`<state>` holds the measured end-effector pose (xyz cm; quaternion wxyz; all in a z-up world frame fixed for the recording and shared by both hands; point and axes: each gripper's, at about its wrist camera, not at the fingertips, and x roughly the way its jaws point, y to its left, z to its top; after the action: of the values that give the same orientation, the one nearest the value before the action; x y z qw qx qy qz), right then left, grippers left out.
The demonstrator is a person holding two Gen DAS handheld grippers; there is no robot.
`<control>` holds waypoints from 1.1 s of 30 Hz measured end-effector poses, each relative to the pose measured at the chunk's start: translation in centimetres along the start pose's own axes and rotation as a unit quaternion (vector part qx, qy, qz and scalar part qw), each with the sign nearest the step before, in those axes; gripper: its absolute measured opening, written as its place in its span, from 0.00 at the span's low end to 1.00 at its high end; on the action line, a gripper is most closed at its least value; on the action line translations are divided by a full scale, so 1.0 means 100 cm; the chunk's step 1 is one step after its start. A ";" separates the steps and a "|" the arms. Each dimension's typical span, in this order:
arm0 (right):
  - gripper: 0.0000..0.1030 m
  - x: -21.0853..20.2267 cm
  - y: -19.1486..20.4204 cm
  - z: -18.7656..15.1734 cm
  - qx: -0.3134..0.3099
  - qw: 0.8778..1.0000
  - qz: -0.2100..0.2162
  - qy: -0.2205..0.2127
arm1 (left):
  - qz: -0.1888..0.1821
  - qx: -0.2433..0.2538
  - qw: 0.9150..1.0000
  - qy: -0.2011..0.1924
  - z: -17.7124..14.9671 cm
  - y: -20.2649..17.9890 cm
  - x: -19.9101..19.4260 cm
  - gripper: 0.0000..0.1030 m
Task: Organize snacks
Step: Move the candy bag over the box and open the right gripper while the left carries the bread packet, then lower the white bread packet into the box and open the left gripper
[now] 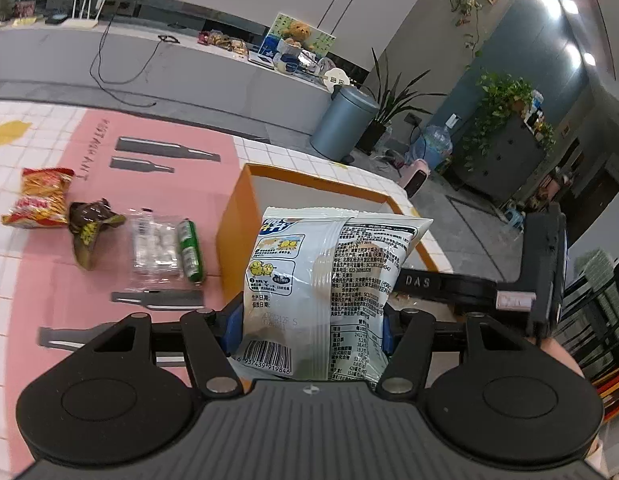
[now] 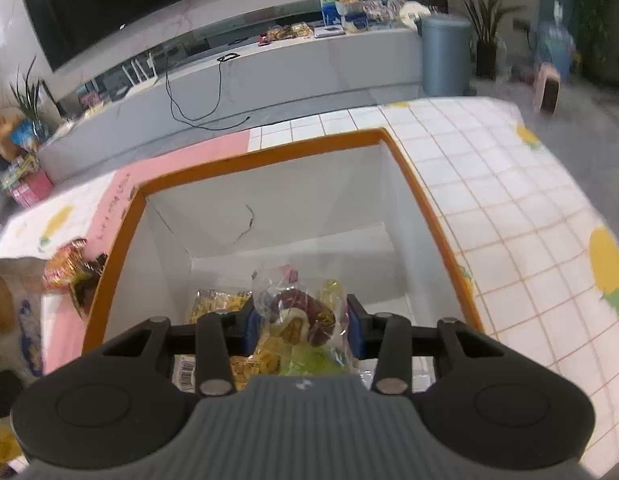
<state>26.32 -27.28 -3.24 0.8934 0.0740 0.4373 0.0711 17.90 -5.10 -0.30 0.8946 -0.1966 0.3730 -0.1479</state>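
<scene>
- A table with a pink and white tiled cloth [image 1: 49,280] stands in a living room.
- The left gripper [image 1: 307,330] squeezes a white snack bag [image 1: 321,276], at 6 o'clock from the orange box [image 1: 233,220].
- The right gripper [image 2: 303,330] pinches a clear candy bag [image 2: 299,312] over the box's white inside [image 2: 269,208].
- At 9 o'clock from the box lie a red chip bag [image 1: 43,196], a brown wrapper [image 1: 89,232], a clear packet [image 1: 153,248] and a green roll [image 1: 191,256].

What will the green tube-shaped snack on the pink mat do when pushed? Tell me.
The green tube snack looks cylindrical, so it will probably roll sideways. Its glossy wrapper may slip. It lies against the clear packet, which would likely shift too.
</scene>
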 end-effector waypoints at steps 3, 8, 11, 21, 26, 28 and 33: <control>0.40 0.004 0.001 0.000 -0.020 1.000 -0.022 0.007 | -0.004 -0.008 1.000 0.009 0.005 -0.004 0.012 0.67; 0.46 0.004 -0.002 0.000 -0.019 1.000 -0.015 0.019 | -0.007 0.007 1.000 0.010 0.007 -0.017 0.020 0.67; 0.52 -0.006 0.001 -0.001 -0.035 0.999 -0.021 0.007 | -0.010 0.011 1.000 0.011 0.008 -0.023 0.023 0.67; 0.61 -0.078 -0.051 -0.016 0.058 0.995 -0.041 -0.077 | 0.021 0.043 0.998 0.028 0.024 -0.060 0.052 0.67; 0.62 -0.089 -0.073 -0.027 0.048 0.993 -0.080 -0.074 | 0.022 0.027 0.997 0.074 0.036 -0.067 0.099 0.67; 0.62 -0.091 -0.089 -0.033 0.070 0.991 -0.085 -0.073 | 0.033 0.019 0.995 0.087 0.039 -0.068 0.119 0.67; 0.62 -0.093 -0.118 -0.041 0.125 0.984 -0.110 -0.068 | 0.080 0.009 0.992 0.102 0.038 -0.074 0.163 0.67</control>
<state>18.13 -40.29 -0.80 0.9074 0.1411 0.3860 -0.0880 30.82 -17.45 -4.38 0.8627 -0.1416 0.4753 -0.0988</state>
